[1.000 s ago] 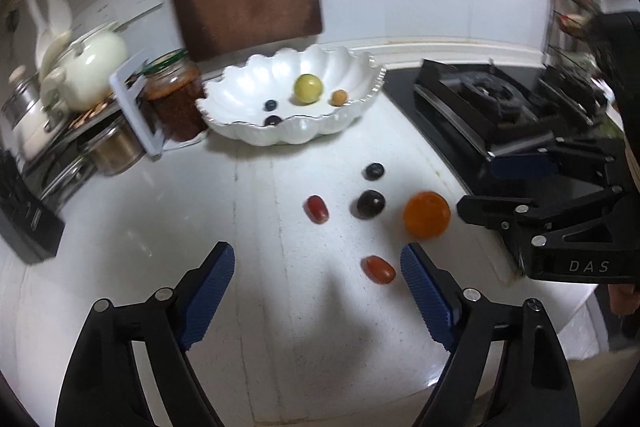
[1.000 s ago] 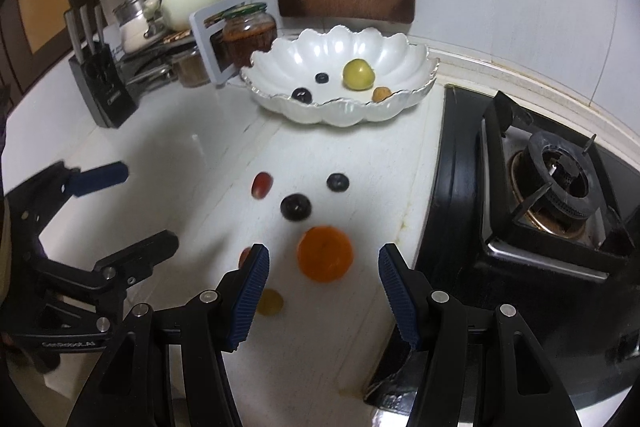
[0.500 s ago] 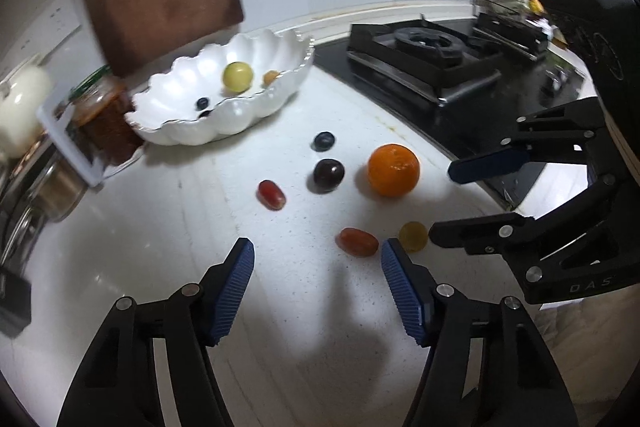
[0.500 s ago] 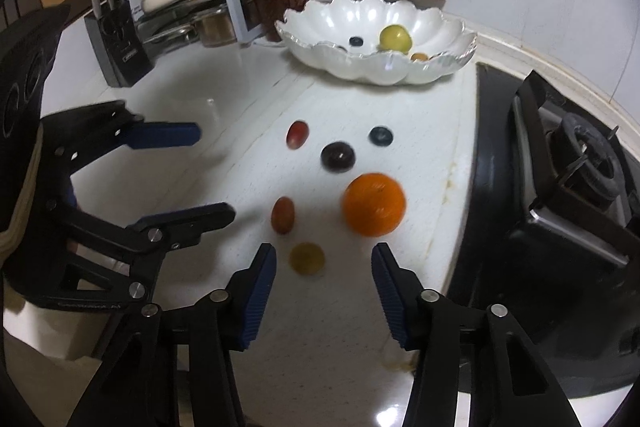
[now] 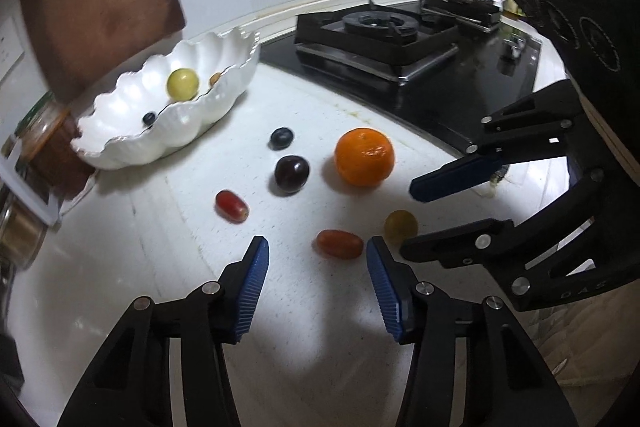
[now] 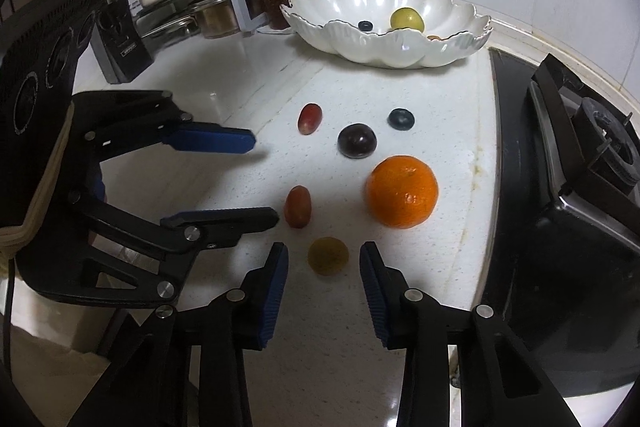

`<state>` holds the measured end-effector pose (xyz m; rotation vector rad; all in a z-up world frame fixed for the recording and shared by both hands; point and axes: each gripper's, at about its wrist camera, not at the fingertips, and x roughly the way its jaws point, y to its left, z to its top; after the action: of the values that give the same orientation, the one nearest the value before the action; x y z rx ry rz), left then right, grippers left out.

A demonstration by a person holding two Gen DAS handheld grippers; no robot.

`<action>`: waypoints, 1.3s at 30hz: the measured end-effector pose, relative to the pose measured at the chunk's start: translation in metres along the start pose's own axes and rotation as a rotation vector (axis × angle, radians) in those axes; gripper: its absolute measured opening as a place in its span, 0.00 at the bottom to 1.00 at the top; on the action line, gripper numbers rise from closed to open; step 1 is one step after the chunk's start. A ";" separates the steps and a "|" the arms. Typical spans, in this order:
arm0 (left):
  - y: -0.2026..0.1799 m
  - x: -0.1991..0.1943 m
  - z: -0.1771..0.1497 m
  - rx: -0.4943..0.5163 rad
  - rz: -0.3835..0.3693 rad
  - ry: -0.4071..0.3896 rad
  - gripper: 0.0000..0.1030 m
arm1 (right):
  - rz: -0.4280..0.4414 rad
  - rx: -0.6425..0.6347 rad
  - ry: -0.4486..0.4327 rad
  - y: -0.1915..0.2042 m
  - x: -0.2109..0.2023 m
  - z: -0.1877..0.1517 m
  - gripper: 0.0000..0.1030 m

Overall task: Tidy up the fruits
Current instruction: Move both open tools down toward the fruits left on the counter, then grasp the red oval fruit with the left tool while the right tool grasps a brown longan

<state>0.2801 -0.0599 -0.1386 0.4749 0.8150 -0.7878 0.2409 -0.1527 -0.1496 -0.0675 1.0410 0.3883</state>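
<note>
Left wrist view: left tongs (image 5: 316, 261) held apart, empty, lined up on red grape tomato (image 5: 339, 244) on tabletop (image 5: 120, 267); closing judged next.

Right wrist view: right tongs (image 6: 323, 265) spread, empty, bracketing yellow-green grape (image 6: 328, 255); bowl (image 6: 384, 45) well apart.

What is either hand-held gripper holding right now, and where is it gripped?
Nothing. Both are open: the left hand-held gripper by the red tomato, the right hand-held gripper around the yellow-green fruit, untouched.

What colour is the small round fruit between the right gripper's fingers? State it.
Dull yellow-green, the small round fruit lies on the white counter; right wrist view shows it best.
</note>
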 end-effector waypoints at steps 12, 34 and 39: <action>0.001 0.017 0.003 0.026 -0.051 0.011 0.45 | 0.008 0.025 0.001 -0.005 0.007 0.001 0.34; 0.002 0.030 0.003 -0.071 -0.082 0.045 0.27 | 0.042 0.069 0.007 -0.016 0.010 -0.001 0.25; 0.003 0.023 0.004 -0.160 -0.055 0.038 0.26 | 0.053 0.082 -0.007 -0.020 0.004 0.001 0.25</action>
<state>0.2944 -0.0703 -0.1540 0.3272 0.9217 -0.7596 0.2508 -0.1702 -0.1551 0.0348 1.0522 0.3935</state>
